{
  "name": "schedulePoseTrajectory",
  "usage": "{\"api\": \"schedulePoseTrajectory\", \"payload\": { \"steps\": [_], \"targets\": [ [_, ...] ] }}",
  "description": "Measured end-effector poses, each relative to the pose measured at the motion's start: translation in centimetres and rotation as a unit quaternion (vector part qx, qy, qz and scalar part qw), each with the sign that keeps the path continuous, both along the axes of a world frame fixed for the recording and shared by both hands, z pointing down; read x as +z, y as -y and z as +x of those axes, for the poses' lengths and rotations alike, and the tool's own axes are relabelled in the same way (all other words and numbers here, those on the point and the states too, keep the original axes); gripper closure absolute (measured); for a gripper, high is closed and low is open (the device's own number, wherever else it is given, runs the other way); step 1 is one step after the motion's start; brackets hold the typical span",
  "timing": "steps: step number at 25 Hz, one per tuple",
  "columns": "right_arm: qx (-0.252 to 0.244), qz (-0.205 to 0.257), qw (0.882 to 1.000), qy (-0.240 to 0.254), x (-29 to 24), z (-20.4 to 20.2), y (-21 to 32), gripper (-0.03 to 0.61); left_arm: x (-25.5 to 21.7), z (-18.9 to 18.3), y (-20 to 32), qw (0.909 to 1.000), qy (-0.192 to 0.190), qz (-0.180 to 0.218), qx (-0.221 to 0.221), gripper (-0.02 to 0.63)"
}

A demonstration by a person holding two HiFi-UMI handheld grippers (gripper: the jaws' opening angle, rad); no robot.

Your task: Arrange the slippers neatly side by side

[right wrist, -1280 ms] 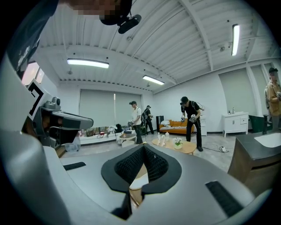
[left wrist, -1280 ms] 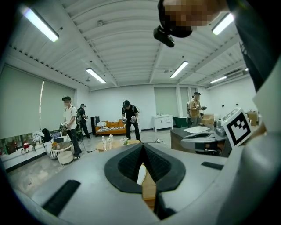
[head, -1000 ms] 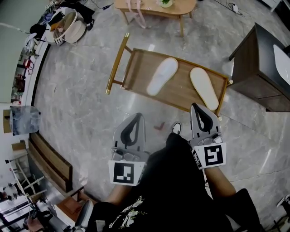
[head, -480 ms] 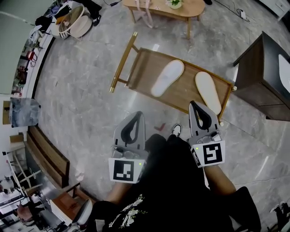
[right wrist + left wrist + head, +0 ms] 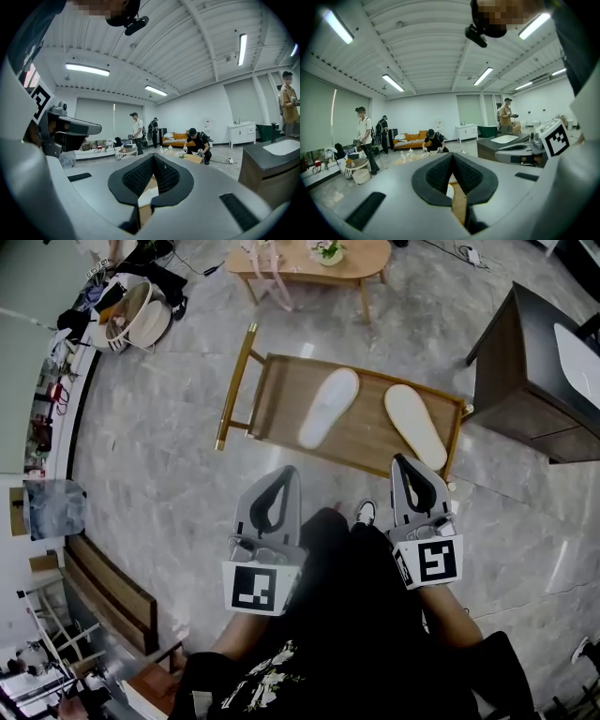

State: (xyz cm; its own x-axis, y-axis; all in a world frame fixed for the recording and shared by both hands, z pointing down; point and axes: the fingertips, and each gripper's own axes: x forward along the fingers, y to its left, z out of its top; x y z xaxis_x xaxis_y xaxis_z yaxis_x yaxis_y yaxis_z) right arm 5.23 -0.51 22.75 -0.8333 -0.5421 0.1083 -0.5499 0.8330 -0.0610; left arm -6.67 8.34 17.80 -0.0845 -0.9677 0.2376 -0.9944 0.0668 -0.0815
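Note:
Two white slippers lie on a low wooden rack (image 5: 272,395) on the floor. The left slipper (image 5: 328,407) lies upright and angled. The right slipper (image 5: 415,425) lies sole up, angled the other way, a gap apart. My left gripper (image 5: 277,482) and right gripper (image 5: 405,469) are held near my body, short of the rack, both shut and empty. In the left gripper view the shut left gripper (image 5: 452,157) points over the floor; in the right gripper view the right gripper (image 5: 153,159) does the same.
A dark cabinet (image 5: 534,371) stands right of the rack. A wooden coffee table (image 5: 309,261) is beyond it, baskets (image 5: 131,315) at the far left, a bench (image 5: 103,582) at the near left. Several people (image 5: 364,136) stand or crouch across the room.
The head view has shifted slightly, so the rack and slippers sit a little further left and up. Both grippers keep their place, shut.

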Motion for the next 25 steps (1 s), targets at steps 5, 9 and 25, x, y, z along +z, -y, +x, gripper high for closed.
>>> {"api": "schedulePoseTrajectory", "payload": {
  "steps": [5,9,25],
  "targets": [
    [0.015,0.001,1.000,0.005,-0.4,0.6,0.3,0.588,-0.2,0.3,0.5,0.9999,0.001,-0.007,0.014,0.627],
    [0.013,0.003,1.000,0.005,-0.6,0.7,0.6,0.588,-0.1,0.9,0.8,0.9998,0.002,-0.007,0.020,0.627],
    [0.019,-0.007,0.999,-0.037,0.1,-2.3,0.0,0.588,2.3,-2.4,1.7,0.9989,-0.020,-0.026,0.034,0.627]
  ]
}}
